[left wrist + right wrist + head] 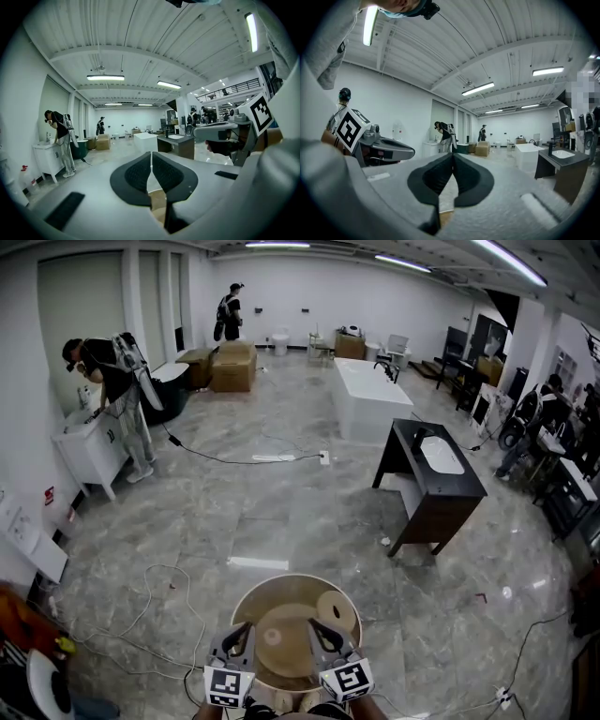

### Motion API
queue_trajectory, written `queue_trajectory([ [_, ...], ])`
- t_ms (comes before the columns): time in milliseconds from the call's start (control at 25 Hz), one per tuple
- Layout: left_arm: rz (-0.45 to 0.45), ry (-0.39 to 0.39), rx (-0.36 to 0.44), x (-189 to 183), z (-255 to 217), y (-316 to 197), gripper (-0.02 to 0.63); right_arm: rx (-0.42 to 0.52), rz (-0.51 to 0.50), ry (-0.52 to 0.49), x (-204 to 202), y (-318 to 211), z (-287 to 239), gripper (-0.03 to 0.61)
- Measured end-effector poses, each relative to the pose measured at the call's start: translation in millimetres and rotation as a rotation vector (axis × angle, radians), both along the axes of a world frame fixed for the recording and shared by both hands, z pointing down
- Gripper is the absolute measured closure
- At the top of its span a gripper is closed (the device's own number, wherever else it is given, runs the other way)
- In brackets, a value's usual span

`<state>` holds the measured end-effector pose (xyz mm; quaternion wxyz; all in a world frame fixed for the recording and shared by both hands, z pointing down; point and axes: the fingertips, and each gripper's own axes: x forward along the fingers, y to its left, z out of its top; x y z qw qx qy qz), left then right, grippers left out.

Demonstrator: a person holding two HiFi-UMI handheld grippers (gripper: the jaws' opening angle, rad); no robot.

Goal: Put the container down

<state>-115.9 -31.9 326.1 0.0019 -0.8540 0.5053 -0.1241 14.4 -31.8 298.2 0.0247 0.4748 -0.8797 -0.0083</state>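
- The container (281, 594), a round tan tub with a pale rim, is just in front of the person, and grey marble floor (281, 512) shows all round it. Whatever carries the container is hidden beneath it.
- Two round tan discs lie inside it: a large disc (278, 634) in the middle and a small disc (336, 610) towards the far right wall.
- The left gripper (240, 638) is at the container's near rim, left of middle. In its own view the left gripper (151, 161) has its dark pads pressed together with nothing between them. A strip of the tan container (157, 202) shows just below them.
- The right gripper (323, 634) is at the near rim, right of middle. Seen in its own view, the right gripper (453, 161) has its jaws closed pad to pad on nothing, and a bit of the tan container (446, 217) shows underneath.
- Whether either gripper touches the rim cannot be told.
- Both grippers point level across the room, side by side and near each other.
- Well apart from the container, a dark vanity (422, 493) with a white basin stands on the floor to the far right. A white tub (370, 399) stands beyond the vanity.
- A person (108, 381) bends over a white cabinet (89, 446) at the floor's left edge.
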Motion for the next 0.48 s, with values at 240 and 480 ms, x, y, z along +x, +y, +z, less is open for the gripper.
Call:
queue_trajectory([
  [240,-0.038,0.014,0.007,-12,-3,18,0.586,-0.015,0.003,-0.006,3,13,-3,0.58],
  [480,-0.051,0.013,0.018,-15,-2,21,0.586,-0.003,-0.015,-0.003,1,18,3,0.58],
])
